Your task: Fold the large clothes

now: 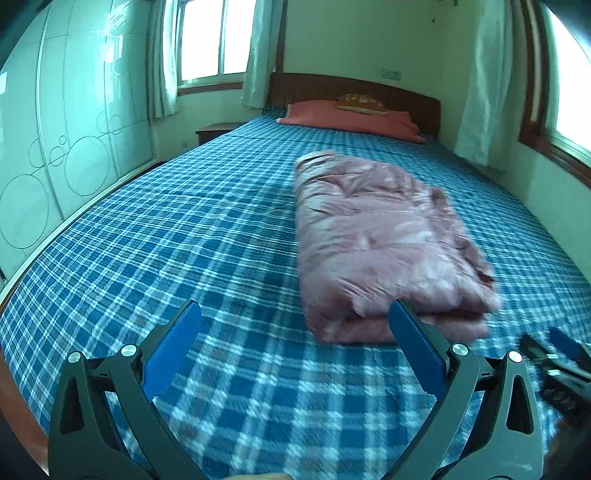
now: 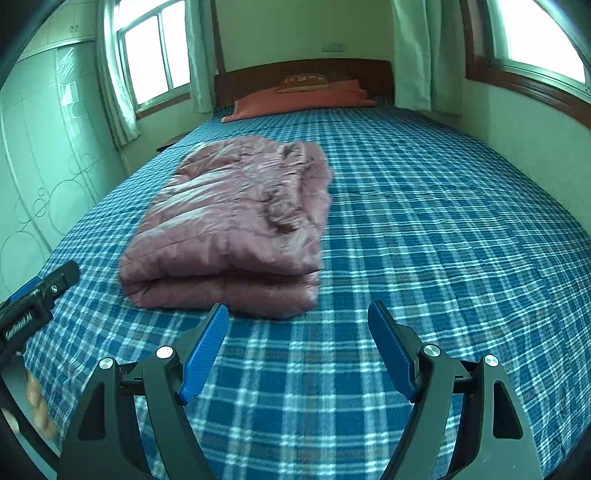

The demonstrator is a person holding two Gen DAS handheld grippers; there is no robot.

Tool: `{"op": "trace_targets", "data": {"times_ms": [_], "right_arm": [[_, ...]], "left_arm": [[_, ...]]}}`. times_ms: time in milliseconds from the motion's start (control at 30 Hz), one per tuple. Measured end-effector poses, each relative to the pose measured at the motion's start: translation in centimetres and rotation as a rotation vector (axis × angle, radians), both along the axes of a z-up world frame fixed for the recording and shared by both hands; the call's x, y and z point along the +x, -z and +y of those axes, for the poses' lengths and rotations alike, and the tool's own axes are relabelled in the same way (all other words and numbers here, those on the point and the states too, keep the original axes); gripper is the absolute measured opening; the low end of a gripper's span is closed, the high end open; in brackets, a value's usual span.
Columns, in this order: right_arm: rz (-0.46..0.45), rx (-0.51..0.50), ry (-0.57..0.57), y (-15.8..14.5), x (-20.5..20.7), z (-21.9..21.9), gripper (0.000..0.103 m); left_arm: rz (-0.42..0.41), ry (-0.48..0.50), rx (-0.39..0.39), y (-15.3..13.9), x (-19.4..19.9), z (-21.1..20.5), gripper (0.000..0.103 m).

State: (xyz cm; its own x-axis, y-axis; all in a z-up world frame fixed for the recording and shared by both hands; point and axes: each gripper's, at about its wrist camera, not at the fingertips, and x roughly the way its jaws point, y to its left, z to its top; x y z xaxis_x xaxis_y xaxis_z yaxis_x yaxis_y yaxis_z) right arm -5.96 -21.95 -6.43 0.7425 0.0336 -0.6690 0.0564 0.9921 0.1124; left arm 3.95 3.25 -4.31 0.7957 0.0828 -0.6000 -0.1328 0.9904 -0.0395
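Observation:
A pink puffy jacket lies folded into a thick rectangular bundle on the blue plaid bed. It also shows in the right wrist view. My left gripper is open and empty, hovering just short of the bundle's near edge, slightly to its left. My right gripper is open and empty, just short of the bundle's near right corner. The right gripper shows at the left view's right edge, and the left gripper at the right view's left edge.
The plaid bed stretches to a wooden headboard with an orange pillow. A wardrobe stands to the left, a wall with windows to the right, and a nightstand at the far left.

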Motion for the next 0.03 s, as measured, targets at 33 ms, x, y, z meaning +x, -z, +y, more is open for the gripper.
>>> {"op": "trace_targets", "data": {"times_ms": [33], "right_arm": [[0.001,-0.006,0.018,0.12,0.39,-0.68,0.079]], "left_arm": [[0.006,-0.018,0.011,0.37,0.83,0.72,0.101]]}}
